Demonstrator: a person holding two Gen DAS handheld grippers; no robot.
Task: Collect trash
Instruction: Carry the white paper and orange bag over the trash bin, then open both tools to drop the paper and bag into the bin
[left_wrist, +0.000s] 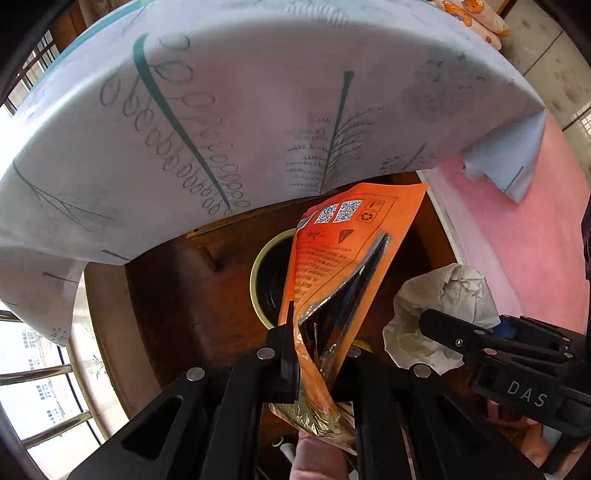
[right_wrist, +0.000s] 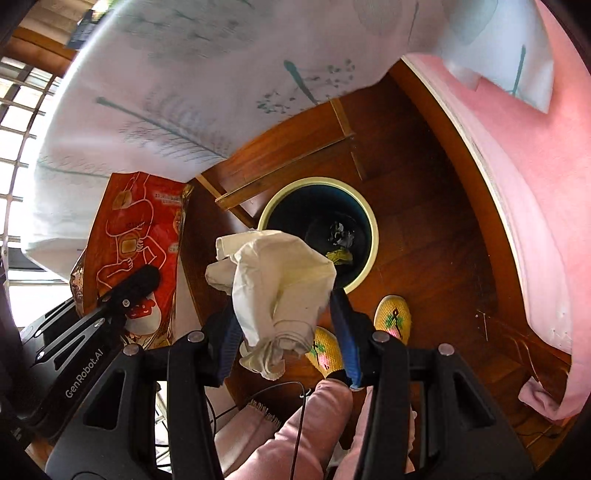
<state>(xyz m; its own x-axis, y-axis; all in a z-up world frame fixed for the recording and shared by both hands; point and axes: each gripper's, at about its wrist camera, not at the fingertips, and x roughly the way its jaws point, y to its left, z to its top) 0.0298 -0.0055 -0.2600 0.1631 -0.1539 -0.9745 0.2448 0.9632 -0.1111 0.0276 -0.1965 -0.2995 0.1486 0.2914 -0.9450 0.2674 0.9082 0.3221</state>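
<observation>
Orange foil snack wrapper (left_wrist: 343, 266) with printed text and QR codes: pinched at its crumpled lower end in the left claw (left_wrist: 317, 354), both black fingers pressed against it. Torn silver lining shows along one edge. Wrapper stands up and partly covers the view of the bin mouth. From the right wrist camera the same wrapper (right_wrist: 140, 251) shows its red printed face, held left of the bin, over the floor.

Crumpled white paper napkin (right_wrist: 277, 280): clamped in the right claw (right_wrist: 288, 332), blue-padded fingers closed on its twisted lower end. It hangs above the near left rim of the bin. In the left wrist view the napkin (left_wrist: 439, 310) sits right of the wrapper, close beside it but not touching.

Round cream-rimmed waste bin with dark liner (right_wrist: 371, 236): stands on the brown wooden floor (right_wrist: 436, 236). Some dark and yellowish scraps lie at its bottom.

Pale leaf-print cloth (left_wrist: 229, 122) hangs down on the far side. Pink bedcover (right_wrist: 532, 192) at right. Yellow patterned slippers (right_wrist: 393, 317) on the near floor, pink trouser legs (right_wrist: 306, 432) below.
</observation>
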